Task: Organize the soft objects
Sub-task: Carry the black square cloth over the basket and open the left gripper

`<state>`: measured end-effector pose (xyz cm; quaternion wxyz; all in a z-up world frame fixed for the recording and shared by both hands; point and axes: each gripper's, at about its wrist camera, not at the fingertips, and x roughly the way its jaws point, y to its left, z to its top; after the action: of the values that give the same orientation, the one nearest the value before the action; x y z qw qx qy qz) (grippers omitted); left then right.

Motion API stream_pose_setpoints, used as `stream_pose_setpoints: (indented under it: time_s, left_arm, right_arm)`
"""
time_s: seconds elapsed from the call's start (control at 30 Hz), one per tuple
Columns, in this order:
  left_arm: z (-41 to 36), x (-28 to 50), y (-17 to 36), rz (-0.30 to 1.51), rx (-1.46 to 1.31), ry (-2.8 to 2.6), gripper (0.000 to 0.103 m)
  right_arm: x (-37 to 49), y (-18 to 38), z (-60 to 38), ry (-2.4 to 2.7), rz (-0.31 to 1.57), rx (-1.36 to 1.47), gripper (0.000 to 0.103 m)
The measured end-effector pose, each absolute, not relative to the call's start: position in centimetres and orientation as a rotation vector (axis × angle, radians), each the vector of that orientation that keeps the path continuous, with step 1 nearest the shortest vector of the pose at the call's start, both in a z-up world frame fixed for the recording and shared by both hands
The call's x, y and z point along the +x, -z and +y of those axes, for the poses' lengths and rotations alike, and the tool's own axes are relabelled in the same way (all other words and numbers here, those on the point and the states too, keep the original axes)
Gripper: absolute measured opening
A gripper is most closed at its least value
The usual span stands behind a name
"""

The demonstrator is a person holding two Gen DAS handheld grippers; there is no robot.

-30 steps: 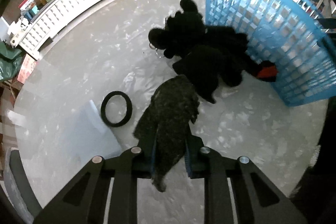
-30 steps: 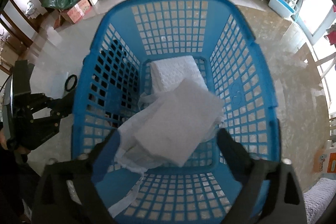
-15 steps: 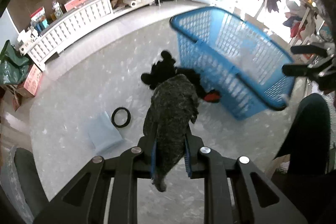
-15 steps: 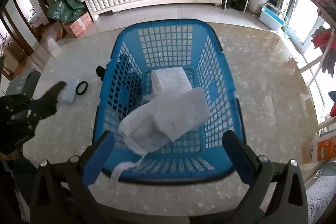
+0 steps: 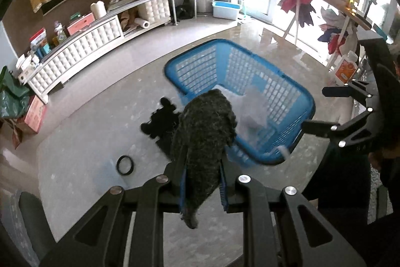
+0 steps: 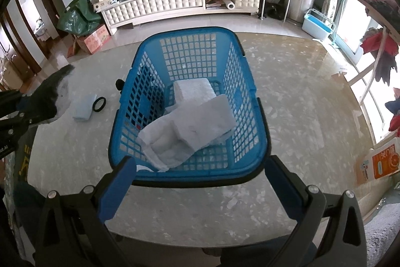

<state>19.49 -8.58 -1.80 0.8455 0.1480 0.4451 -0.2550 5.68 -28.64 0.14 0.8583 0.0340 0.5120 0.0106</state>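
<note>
Marbled grey surface (image 6: 300, 97) underneath, carrying a blue plastic basket (image 6: 246, 168) directly ahead of the right tool (image 6: 200, 187). Held white padded cloths (image 6: 197, 127) already. Right tool spread wide, empty, just short of the near rim. Left tool (image 5: 202, 189) clenched on a dark fuzzy cloth (image 5: 203, 132), long axis running straight out along the fingers. Basket lay ahead and to the right of that tool, so the left hand was judged the one to carry across. Black plush pile (image 5: 160, 122) beside the basket; small black ring (image 5: 125, 165) lying near.
</note>
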Motion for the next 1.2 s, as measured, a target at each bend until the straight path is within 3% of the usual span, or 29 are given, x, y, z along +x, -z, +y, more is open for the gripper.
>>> stream_pose_setpoints:
  time_s: [0.6,1.2]
  left_arm:
    - [-18.9,23.2,4.5,0.978,0.401,0.625,0.018]
    - [-23.2,28.4,10.0,1.039,0.47,0.66,0.018]
  right_arm:
    - [6.2,1.6,-32.1,0.037,1.048,0.147,0.103]
    - [7.0,2.8,-33.6,0.047,1.037,0.188,0.103]
